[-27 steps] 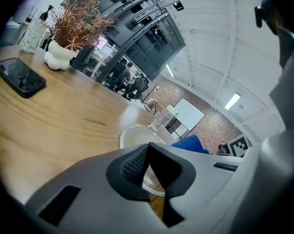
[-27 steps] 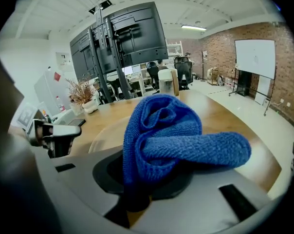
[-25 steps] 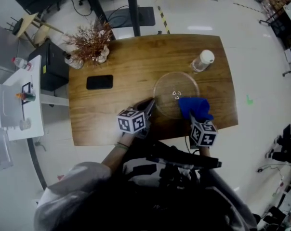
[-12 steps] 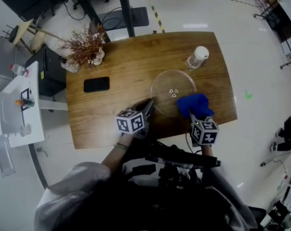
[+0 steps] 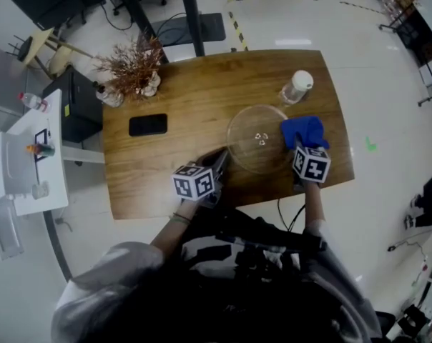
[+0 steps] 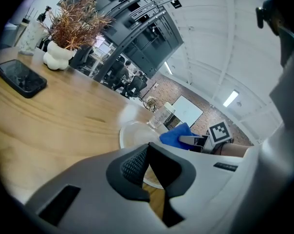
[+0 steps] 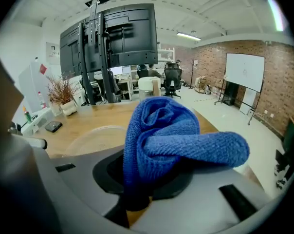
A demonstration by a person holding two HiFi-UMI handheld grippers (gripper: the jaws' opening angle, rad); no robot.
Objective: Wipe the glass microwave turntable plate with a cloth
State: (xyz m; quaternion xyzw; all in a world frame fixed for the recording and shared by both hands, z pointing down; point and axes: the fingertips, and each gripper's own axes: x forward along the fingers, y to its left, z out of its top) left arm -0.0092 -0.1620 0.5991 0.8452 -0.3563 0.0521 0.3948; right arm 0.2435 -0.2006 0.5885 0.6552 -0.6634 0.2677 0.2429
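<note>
Round clear glass turntable plate lies flat on the brown wood-grain table, right half, towards the near edge. Left gripper sits at the plate's left rim, its ribbed dark pads closed tip to tip and holding nothing. Right gripper is clamped on a bunched blue knitted-pile cloth, folds bulging over the jaws. The cloth overlaps the plate's right rim, near the table's right edge.
</note>
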